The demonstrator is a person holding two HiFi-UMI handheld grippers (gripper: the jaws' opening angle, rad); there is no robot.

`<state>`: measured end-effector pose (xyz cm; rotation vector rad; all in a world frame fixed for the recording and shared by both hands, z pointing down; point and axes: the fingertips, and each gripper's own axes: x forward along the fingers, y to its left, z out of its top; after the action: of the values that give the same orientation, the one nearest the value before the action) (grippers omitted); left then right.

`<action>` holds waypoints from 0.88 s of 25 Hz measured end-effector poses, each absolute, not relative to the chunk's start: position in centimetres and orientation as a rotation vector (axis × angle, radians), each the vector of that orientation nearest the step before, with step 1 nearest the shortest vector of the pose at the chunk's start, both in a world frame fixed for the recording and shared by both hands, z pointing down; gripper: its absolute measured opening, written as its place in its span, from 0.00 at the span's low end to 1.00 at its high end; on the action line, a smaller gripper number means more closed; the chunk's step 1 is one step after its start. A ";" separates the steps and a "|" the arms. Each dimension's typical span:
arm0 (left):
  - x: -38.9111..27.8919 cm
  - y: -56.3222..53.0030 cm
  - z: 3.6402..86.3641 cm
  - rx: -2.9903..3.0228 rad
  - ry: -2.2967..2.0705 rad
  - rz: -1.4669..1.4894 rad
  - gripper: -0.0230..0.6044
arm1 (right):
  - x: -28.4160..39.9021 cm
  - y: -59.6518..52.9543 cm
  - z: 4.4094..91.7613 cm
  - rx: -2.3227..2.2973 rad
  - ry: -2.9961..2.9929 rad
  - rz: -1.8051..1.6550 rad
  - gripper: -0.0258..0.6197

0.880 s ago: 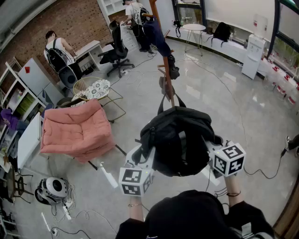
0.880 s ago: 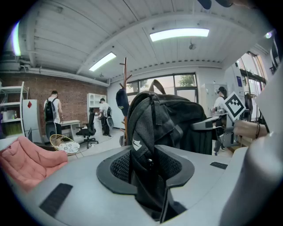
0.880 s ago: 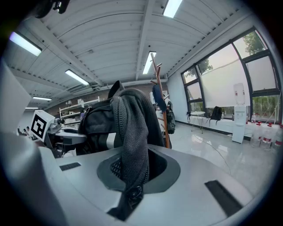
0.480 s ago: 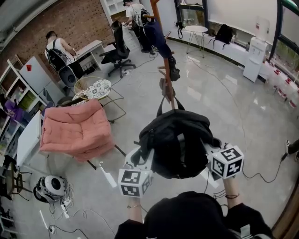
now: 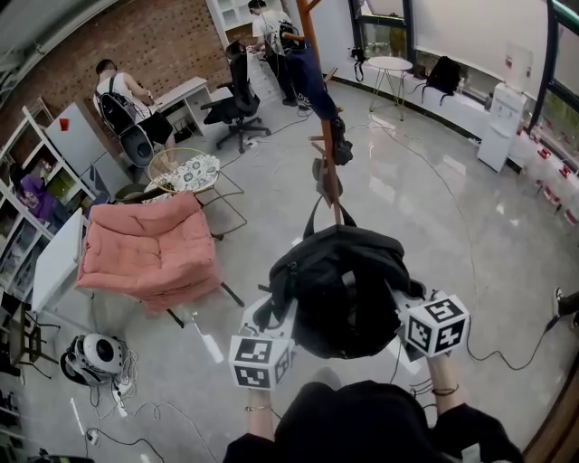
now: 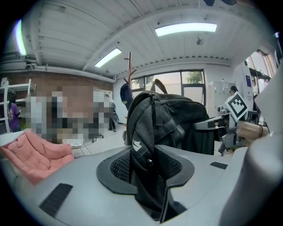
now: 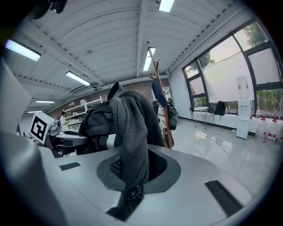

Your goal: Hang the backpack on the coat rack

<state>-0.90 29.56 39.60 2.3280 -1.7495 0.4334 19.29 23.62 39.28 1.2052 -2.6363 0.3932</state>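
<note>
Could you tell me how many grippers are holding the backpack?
2: the left gripper clamps the backpack on its left side, the right gripper on its right. Neither is hidden.

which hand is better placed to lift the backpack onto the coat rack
Right, marginally: both the left gripper and right gripper are shut on the backpack, but the right's view shows the coat rack clear beside it; the left's mostly hides it.

Open-plan office: brick wall [image 5: 136, 36], desk [image 5: 178, 93], office chair [image 5: 237, 95], shelves [image 5: 220, 14], water dispenser [image 5: 503, 127].
</note>
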 end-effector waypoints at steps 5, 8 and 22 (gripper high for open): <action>-0.7 28.6 40.2 2.281 -1.750 0.441 0.25 | 19.5 22.4 39.9 1.185 -2.629 0.437 0.08; -1.6 27.5 40.7 2.266 -1.741 0.444 0.25 | 18.5 21.3 40.4 1.180 -2.616 0.462 0.08; -8.4 15.6 43.5 2.286 -1.618 0.454 0.25 | 12.1 11.0 42.8 1.292 -2.533 0.538 0.08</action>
<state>-8.39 15.61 43.53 2.2863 -1.6182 0.4544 12.14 11.05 42.83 1.2916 -2.5332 0.5377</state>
